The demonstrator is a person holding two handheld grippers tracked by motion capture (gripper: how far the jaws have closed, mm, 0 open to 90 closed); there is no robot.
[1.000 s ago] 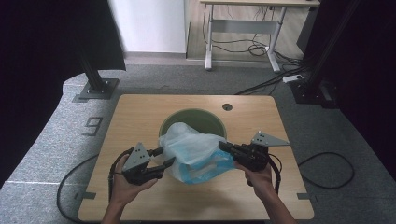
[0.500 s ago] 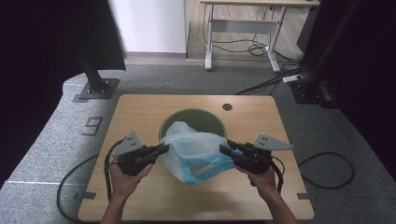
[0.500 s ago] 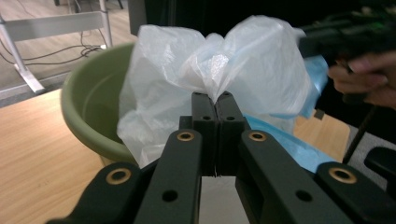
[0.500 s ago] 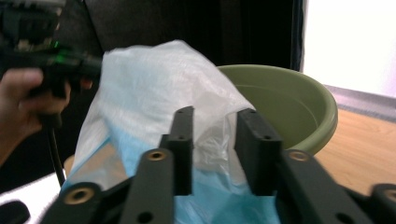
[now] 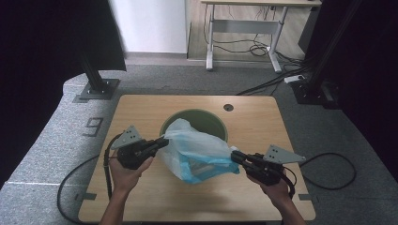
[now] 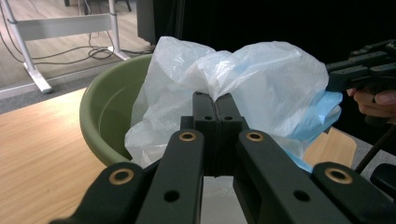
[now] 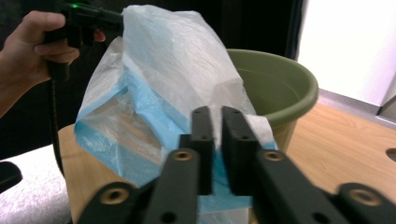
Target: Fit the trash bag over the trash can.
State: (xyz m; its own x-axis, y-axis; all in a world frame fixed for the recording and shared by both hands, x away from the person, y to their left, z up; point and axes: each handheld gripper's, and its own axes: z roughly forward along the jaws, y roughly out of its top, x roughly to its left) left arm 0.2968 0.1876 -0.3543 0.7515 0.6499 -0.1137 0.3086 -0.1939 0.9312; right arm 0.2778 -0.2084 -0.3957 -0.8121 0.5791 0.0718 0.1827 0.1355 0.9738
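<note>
Crinkled translucent plastic bag (image 5: 197, 152), seemingly blue-lined, is pinched by left gripper (image 5: 162, 142) and right gripper (image 5: 233, 156).

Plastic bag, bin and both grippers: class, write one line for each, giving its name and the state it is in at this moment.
Plastic bag: crumpled, stretched between the two grippers, lifted at the bin's near side.
Green bin: upright on the table, unlined, inside looks empty as far as it shows.
Left gripper: shut on the bag's edge.
Right gripper: just closed, fingers pinching the bag's other edge.

Black tongs (image 5: 164, 141) with brass rivets, grey three-cornered plates, trailing black cables
</note>
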